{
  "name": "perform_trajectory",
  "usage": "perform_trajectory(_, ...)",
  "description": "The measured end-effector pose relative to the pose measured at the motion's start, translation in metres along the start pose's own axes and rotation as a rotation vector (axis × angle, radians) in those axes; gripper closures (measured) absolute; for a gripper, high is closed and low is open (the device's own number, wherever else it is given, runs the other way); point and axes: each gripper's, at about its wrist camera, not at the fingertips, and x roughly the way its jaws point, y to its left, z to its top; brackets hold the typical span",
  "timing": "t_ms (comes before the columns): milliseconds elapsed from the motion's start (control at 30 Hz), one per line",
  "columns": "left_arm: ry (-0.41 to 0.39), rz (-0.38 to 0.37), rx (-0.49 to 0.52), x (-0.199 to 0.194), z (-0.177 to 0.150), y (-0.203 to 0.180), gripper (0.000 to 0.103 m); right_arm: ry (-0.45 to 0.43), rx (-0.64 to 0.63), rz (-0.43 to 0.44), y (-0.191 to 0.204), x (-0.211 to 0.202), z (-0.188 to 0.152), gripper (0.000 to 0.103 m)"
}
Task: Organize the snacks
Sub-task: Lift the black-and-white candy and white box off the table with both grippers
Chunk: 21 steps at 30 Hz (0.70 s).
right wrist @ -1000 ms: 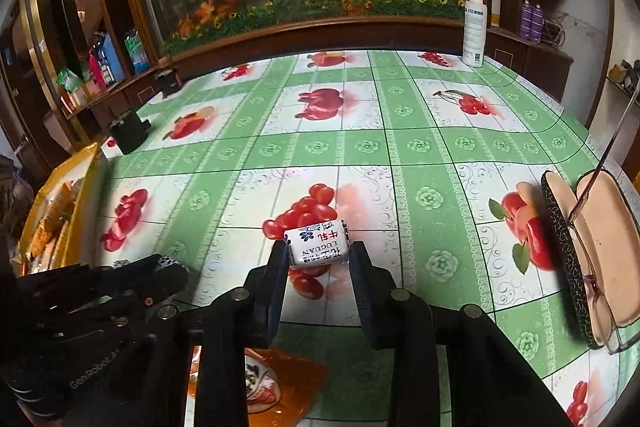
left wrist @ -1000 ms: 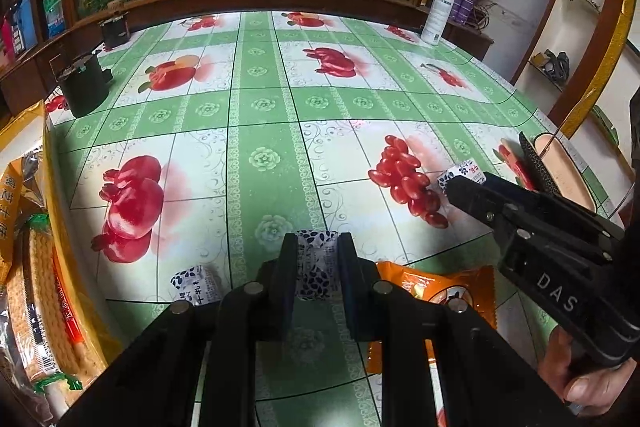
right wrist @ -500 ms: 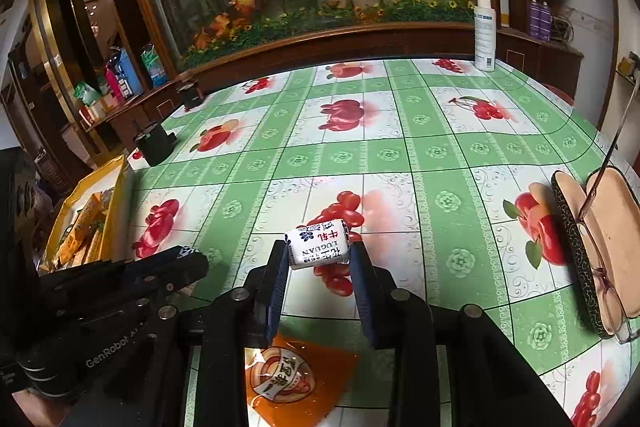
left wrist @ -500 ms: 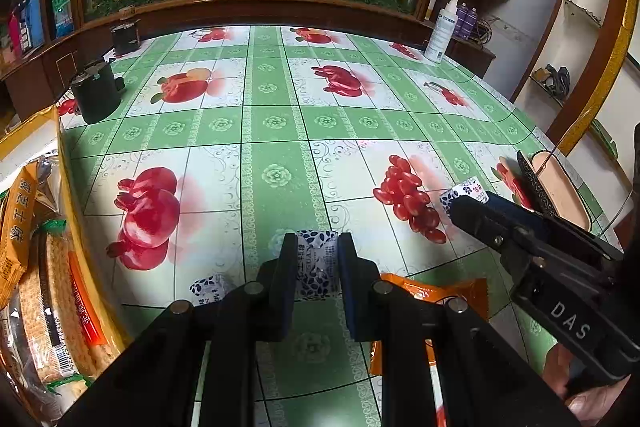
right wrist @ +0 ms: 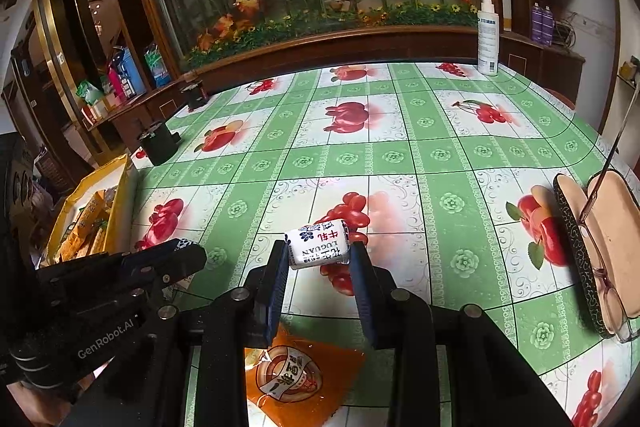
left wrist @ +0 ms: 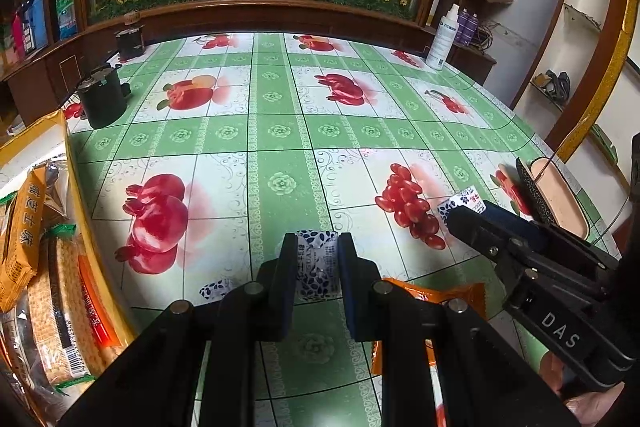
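My left gripper (left wrist: 316, 259) is shut on a small white candy with blue print (left wrist: 316, 269), held above the green fruit-print tablecloth (left wrist: 280, 131). My right gripper (right wrist: 320, 259) is shut on a second white candy with red and blue lettering (right wrist: 318, 245), also held in the air; it shows in the left wrist view (left wrist: 462, 205) at the right. A third small candy (left wrist: 214, 291) lies on the cloth just left of my left gripper. An orange snack packet (right wrist: 300, 379) lies flat below both grippers. A yellow box (right wrist: 86, 211) holding several snack packs stands at the left table edge.
An open glasses case with glasses (right wrist: 596, 251) lies at the right edge. A black cylinder (left wrist: 102, 103) and a small dark box (left wrist: 130, 43) stand at the far left. A white spray bottle (right wrist: 488, 35) stands at the back right, before the wooden ledge.
Both grippers have risen a little with their candies still held, so the table looks farther away. The snack box and orange packet stay put.
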Motion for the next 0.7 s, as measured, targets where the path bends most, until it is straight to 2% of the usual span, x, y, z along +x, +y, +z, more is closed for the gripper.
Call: perform_trajectory(700,-0.037,-0.009,-0.019,-0.014,0.005,0.005,0.084,0.003,-0.027,0.000,0.012,0.002,-0.005,0.069)
